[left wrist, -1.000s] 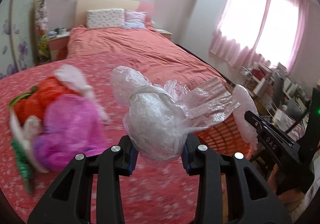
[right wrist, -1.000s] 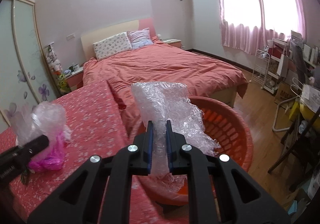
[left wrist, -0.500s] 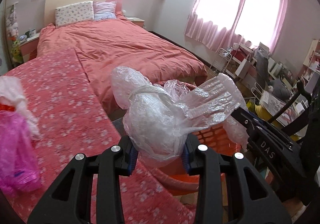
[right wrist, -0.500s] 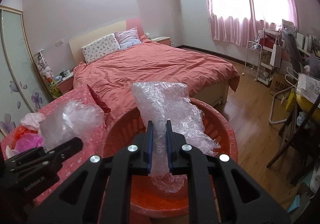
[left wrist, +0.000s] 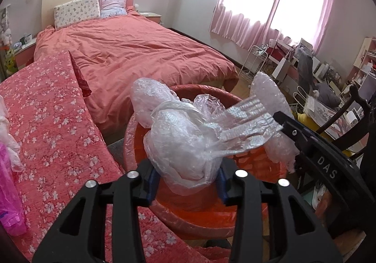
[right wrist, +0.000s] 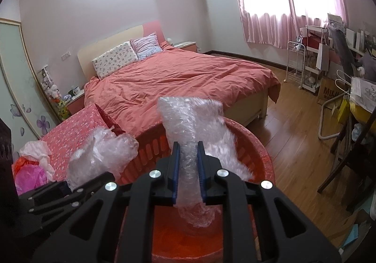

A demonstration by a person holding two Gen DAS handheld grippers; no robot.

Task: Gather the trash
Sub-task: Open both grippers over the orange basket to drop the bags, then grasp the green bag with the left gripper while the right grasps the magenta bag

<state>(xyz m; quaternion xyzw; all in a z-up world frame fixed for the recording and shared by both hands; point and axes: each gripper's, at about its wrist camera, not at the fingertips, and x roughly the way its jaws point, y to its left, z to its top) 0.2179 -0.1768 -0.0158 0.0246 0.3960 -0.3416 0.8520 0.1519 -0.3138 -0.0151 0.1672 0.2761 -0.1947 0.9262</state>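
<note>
Trash is over the red basket [right wrist: 256,145] now, in both my hands, but not yet inside it. My left gripper [left wrist: 185,177] carries a crumpled clear plastic bundle [left wrist: 181,143] between its blue pads. These jaws have just been opening: there is now a little space beside the bundle on each side, so I judge the pads no longer press it, though it is not fallen yet. My right gripper [right wrist: 188,169] carries a twisted roll of bubble wrap [right wrist: 190,126]. Its jaws also have just been opening a little, but in the right wrist view the pads seem to touch the roll on both sides, so I think it is pinched lightly. The lower end of the roll hangs down into the basket.

The basket floor that I can see is bare, so these two pieces look like the first ones to go in. When both drop, this part is done.

More trash is left. On the flowered red cover [left wrist: 54,126] beside the basket lies a pile of bags [right wrist: 33,166], pink, white and orange. I must go back for it, so I judge the task is less than half done.
</note>
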